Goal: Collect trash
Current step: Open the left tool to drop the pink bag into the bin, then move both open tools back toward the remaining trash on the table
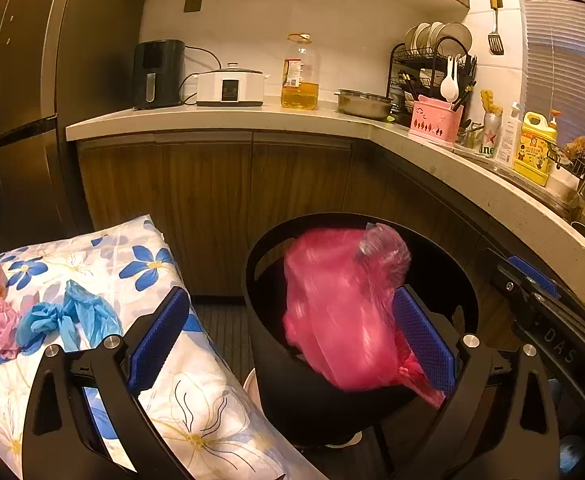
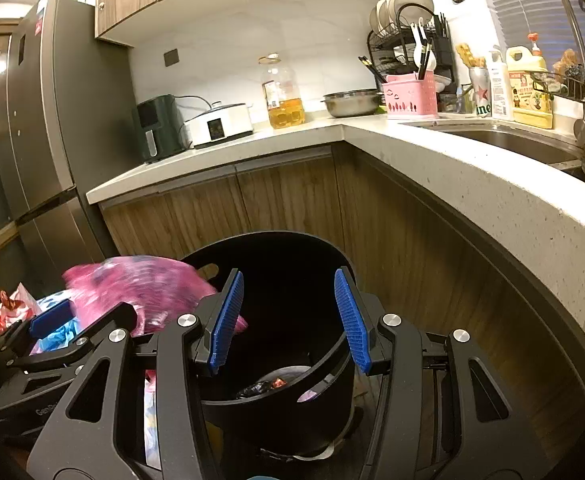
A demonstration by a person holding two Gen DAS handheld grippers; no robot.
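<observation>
A crumpled pink plastic bag (image 1: 340, 312) is blurred over the mouth of the black round bin (image 1: 268, 380), touching the right pad of my left gripper (image 1: 292, 340), whose jaws stand wide open. In the right wrist view the pink bag (image 2: 136, 284) hangs at the bin's left rim beside the left gripper. My right gripper (image 2: 288, 320) is open and empty above the bin (image 2: 324, 384), which holds a few wrappers at its bottom. Blue gloves (image 1: 68, 316) and a pink scrap (image 1: 0, 324) lie on the floral cloth (image 1: 196, 412).
Wooden cabinets under a pale L-shaped counter (image 2: 472, 184) close in behind and to the right of the bin. A grey fridge (image 1: 16, 100) stands at the left. On the counter are an air fryer, cooker, oil bottle (image 1: 299, 74), steel bowl and dish rack.
</observation>
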